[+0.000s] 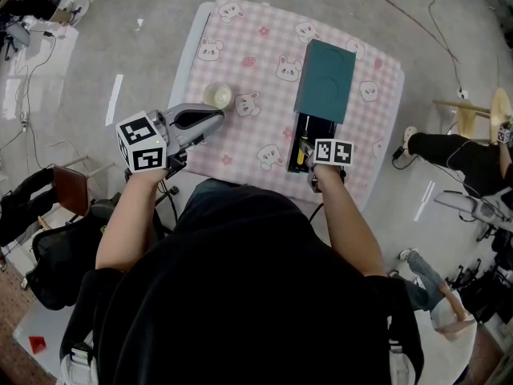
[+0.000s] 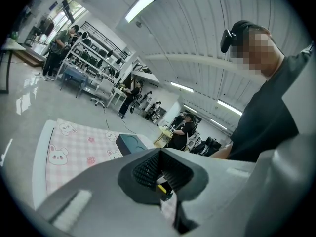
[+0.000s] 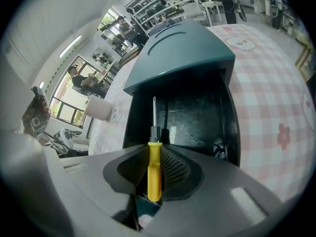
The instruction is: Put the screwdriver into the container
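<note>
Pink bunny-print table | right tool clamps yellow screwdriver at open teal container | left tool closed, empty

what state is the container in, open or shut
Open. The teal lid covers only the far part of the container; its black inside lies bare at the near end, where the right tool holds the screwdriver.

Pink bunny-print cloth over a white table, with teal-lidded container and pale cup.
</note>
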`<state>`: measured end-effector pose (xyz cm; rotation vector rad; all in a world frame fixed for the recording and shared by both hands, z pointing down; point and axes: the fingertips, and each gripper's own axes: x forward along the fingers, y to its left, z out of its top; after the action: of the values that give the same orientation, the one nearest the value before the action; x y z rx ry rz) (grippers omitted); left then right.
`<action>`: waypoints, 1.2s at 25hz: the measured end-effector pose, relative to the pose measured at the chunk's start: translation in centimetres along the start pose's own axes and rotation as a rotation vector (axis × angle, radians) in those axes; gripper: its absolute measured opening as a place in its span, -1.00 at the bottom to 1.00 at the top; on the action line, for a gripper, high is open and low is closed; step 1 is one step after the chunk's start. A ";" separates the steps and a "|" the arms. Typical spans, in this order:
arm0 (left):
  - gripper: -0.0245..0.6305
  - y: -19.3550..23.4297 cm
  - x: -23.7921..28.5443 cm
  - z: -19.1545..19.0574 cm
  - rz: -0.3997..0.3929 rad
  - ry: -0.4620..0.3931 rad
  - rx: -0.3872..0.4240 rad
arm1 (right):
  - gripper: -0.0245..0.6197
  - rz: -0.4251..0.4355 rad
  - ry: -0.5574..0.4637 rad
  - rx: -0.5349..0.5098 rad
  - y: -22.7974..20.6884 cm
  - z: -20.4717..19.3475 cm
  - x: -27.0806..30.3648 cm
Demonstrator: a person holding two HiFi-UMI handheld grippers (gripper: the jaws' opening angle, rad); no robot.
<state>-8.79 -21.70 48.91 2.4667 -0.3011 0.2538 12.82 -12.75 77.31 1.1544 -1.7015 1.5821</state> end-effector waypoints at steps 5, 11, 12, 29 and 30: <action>-0.93 0.2 0.2 0.0 -0.001 0.001 -0.005 | -0.60 -0.001 0.003 0.013 -0.1 0.0 0.0; -0.93 0.5 0.4 -0.3 -0.020 -0.001 -0.009 | -0.60 -0.005 0.006 0.019 0.0 0.1 0.1; -0.93 0.5 0.4 -0.2 -0.023 -0.004 -0.009 | -0.60 -0.005 0.008 0.022 0.0 0.1 0.1; -0.93 -0.7 0.4 0.2 -0.043 -0.006 -0.001 | -0.58 0.024 0.001 0.056 0.0 0.1 -0.2; -0.93 -0.8 0.5 0.2 -0.040 -0.003 -0.001 | -0.58 0.025 0.002 0.056 0.0 0.1 -0.2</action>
<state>-8.09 -21.29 48.42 2.4697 -0.2528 0.2324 12.94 -12.79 77.13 1.1624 -1.6861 1.6551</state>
